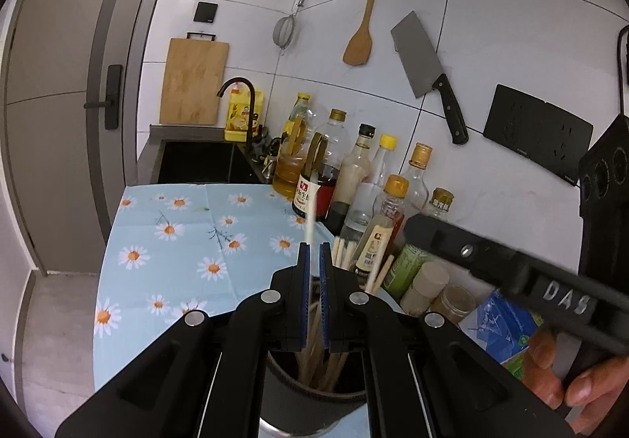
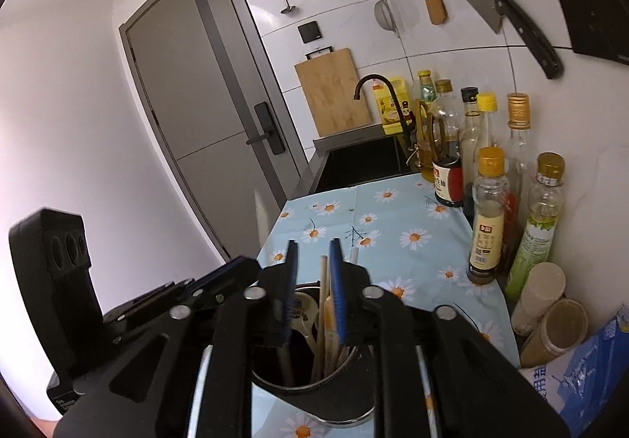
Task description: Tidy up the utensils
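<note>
A dark round utensil holder stands on the daisy cloth right under both grippers, with several pale chopsticks in it. My left gripper hangs above it, its blue pads nearly together around one white chopstick that rises between them. In the right wrist view the holder also holds a spoon and chopsticks. My right gripper is open above it, with nothing gripped.
A light blue daisy tablecloth covers the counter. Oil and sauce bottles line the tiled wall, with jars and a blue bag. A sink, cutting board, cleaver, wooden spatula and strainer are behind.
</note>
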The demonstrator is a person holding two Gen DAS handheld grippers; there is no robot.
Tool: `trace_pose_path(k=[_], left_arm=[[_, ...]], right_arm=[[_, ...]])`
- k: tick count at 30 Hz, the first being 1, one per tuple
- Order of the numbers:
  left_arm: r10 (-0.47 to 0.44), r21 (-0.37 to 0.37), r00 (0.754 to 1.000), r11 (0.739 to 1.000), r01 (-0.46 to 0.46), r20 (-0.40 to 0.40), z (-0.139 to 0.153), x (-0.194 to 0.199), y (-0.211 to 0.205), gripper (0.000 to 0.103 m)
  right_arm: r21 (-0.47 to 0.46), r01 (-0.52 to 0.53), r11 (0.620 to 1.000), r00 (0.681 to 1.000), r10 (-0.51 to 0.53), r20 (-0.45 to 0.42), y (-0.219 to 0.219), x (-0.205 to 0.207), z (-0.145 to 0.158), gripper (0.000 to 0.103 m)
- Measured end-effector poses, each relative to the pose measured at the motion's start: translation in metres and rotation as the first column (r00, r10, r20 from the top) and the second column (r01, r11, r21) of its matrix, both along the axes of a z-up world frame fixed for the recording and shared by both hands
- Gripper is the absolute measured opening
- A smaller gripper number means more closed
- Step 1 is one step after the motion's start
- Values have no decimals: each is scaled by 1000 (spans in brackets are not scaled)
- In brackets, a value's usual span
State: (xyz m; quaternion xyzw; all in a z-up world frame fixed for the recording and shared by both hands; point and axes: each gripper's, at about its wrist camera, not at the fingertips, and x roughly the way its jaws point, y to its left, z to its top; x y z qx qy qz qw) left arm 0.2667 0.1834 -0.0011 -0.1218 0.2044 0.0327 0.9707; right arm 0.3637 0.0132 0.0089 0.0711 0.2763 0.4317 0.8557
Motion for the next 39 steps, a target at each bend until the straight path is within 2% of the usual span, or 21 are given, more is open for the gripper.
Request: trace_pose_path(k=[6,8,20,22,30,33,39], left_arm=[[16,20,1000,1000,-16,-9,4,-16,-10,4],[26,25,1000,999,-26,-15,6,-23,-14,4],[68,73,997,995,-64,-44,27,-57,-38,5],[73,79,996,994,-70,-45,29,-63,-43,16],[98,96,994,991,-92,-57,39,-87,-61,16],[98,95,993,991,-91,-72,41,-98,-68,21],[114,92,989,990,-105,-93,38,-123,-80,21]], right_arm=[[38,13,999,1000,-12,-18,-19,-5,7,28],[43,11,999,1000,-10,-14,-26,-10,10,34],[39,-21,999,999,23,-40,-65,-28,17,35],[41,-29,999,999,31,-41,-72,-31,17,35],[41,-70,997,997,71,-29,-93,-48,25,36],[43,-81,996,996,82,-24,-101,-56,29,40],[35,-111,993,994,111,-3,-115,-76,34,45]])
